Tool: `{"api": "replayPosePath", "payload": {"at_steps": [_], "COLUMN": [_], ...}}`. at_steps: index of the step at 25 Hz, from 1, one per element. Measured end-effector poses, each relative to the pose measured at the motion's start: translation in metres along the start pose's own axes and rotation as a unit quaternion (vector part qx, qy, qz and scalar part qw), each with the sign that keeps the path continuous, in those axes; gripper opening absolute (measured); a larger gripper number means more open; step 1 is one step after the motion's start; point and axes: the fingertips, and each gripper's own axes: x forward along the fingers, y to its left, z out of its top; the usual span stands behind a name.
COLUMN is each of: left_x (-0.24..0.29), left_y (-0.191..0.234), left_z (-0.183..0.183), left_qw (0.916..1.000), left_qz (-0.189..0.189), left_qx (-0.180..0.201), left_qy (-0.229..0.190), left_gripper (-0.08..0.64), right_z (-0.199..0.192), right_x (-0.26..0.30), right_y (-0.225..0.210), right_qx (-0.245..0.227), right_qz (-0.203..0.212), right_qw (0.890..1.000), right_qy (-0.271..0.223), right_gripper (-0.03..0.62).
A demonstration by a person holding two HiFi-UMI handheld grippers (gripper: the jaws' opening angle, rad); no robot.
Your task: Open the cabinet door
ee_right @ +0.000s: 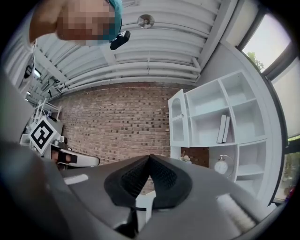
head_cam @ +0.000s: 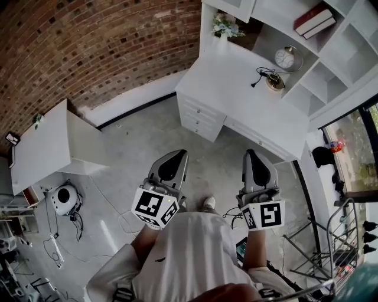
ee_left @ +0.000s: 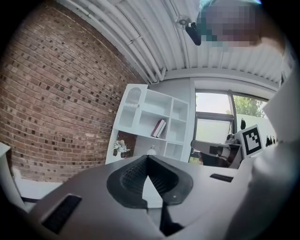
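1. Jaws of my left gripper point(ee_left: 147, 158) are pressed together with nothing between them. It points level toward the tall white open-shelf unit point(ee_left: 165, 123).
2. My right gripper point(ee_right: 150, 158) is also pinched closed on nothing. It is level too, beside the left one but not touching it.
3. The white cabinet door with an arched panel point(ee_right: 178, 119) is at the shelf unit's upper left corner, well apart from both grippers.
4. A white desk with drawers point(head_cam: 236, 88) stands under the shelves, with a small vase of pale flowers point(head_cam: 224, 26) at its back left corner below the door.
5. A red-covered book point(head_cam: 312, 17) leans on a shelf to the right of the door.
6. A red brick wall point(head_cam: 88, 47) runs to the left of the unit.
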Motion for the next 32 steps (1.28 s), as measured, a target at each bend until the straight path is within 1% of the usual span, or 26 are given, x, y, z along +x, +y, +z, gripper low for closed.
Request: {"api": "replayPosePath", "payload": {"at_steps": [4,7,9,14,19,22,27,32], "left_x": [0.008,0.017,0.027,0.054,0.079,0.092,0.1,0.114], "left_y": [-0.02,-0.032,-0.046,-0.078,-0.114,-0.131,-0.145,-0.155], "left_z": [-0.003,-0.008,-0.009,-0.015,-0.024,-0.032,-0.034,-0.027], "left_qw": [1.0,0.9999,0.9999,0.9999,0.9996,0.9996,0.9995,0.999], "left_qz": [0.004,0.001,-0.001,-0.001,-0.002,0.002,0.011,0.002], "left_qx": [0.004,-0.002,0.001,0.014,0.026,0.025,0.023,0.039], "left_qy": [0.002,0.01,0.01,0.01,0.009,0.013,0.018,0.02], "left_gripper": [0.009,0.009,0.009,0.009,0.009,0.009,0.009,0.009], "right_z": [-0.003,-0.016,-0.021,-0.021,-0.019,-0.025,-0.027,-0.02], "right_x": [-0.012,-0.02,-0.028,-0.045,-0.058,-0.064,-0.07,-0.075], "right_y": [-0.024,-0.037,-0.05,-0.093,-0.12,-0.135,-0.148,-0.162], "right_qx": [0.011,0.027,0.029,0.033,0.029,0.034,0.054,0.057], "right_qz": [0.0,0.01,0.011,0.0,0.025,0.035,0.042,0.034], "right_qw": [1.0,0.999,0.999,0.999,0.999,0.999,0.998,0.997], "right_qy": [-0.004,0.014,0.021,0.002,-0.01,-0.007,-0.014,-0.025], "right_gripper": [0.012,0.012,0.012,0.012,0.012,0.012,0.012,0.012]}}
